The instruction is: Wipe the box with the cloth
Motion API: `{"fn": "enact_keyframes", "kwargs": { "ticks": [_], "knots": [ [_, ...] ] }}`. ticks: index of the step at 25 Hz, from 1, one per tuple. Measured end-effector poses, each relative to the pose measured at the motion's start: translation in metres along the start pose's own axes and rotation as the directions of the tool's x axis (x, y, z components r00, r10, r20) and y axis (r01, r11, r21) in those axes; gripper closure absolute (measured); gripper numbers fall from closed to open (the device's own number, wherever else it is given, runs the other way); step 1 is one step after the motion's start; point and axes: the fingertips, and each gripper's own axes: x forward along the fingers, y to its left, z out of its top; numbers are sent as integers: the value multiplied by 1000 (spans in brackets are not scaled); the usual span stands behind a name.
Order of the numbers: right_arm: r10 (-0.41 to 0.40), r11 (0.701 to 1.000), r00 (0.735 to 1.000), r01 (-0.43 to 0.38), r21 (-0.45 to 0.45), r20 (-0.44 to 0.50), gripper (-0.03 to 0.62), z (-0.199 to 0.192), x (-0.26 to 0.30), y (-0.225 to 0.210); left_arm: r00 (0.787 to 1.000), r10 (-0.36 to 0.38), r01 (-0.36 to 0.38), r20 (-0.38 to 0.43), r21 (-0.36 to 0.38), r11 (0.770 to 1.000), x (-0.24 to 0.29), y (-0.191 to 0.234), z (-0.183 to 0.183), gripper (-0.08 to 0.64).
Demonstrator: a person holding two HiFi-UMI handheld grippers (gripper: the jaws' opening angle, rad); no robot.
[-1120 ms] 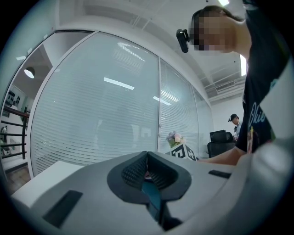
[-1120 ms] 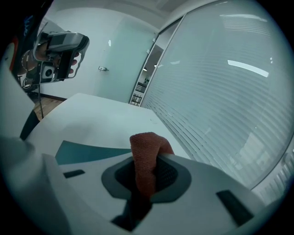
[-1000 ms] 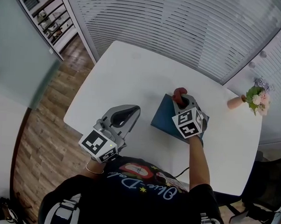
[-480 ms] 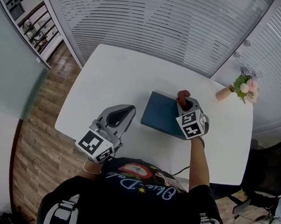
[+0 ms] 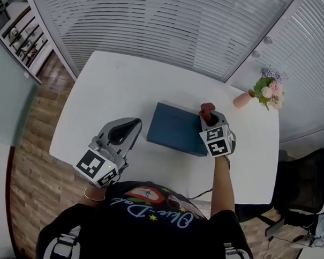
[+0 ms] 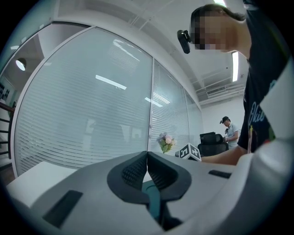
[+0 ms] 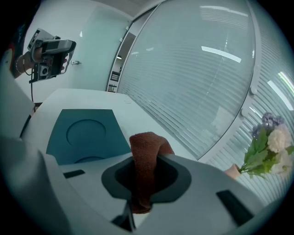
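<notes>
Gripping the cloth point(image 5: 207, 108), the right gripper point(image 5: 208, 115) was held at the box's point(image 5: 173, 129) far right corner. The left gripper point(image 5: 129, 126) was seen closed, empty, left of the box.

The right gripper point(image 5: 207, 115) covers the right end of the blue box point(image 5: 173, 128) in the head view, so whether the red-brown cloth point(image 5: 207, 107) touches the box cannot be told there. In the right gripper view, the cloth's lower end vanishes into the dark hollow between the jaws. There the gripper's grey body also cuts off the box's near edge and the foot of the flower vase point(image 7: 232, 171). The person's torso hides part of the table's point(image 5: 127, 76) near edge. Shelves point(image 5: 16, 23) at upper left and a black chair point(image 5: 302, 180) at right are cropped by the frame; the shelf items are too small to identify.
</notes>
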Motion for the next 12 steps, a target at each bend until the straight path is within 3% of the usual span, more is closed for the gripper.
{"fn": "enact_keyframes", "kwargs": {
  "ticks": [7,12],
  "knots": [
    [-54,998,998,55,37,-11,549,-9,-7,-15,1000,-6,6,0,0,1000,2,2,-1,555],
    [-138,989,990,135,63,39,549,4,-27,-36,1000,-2,2,6,-2,1000,1,0,-2,555]
  ]
}}
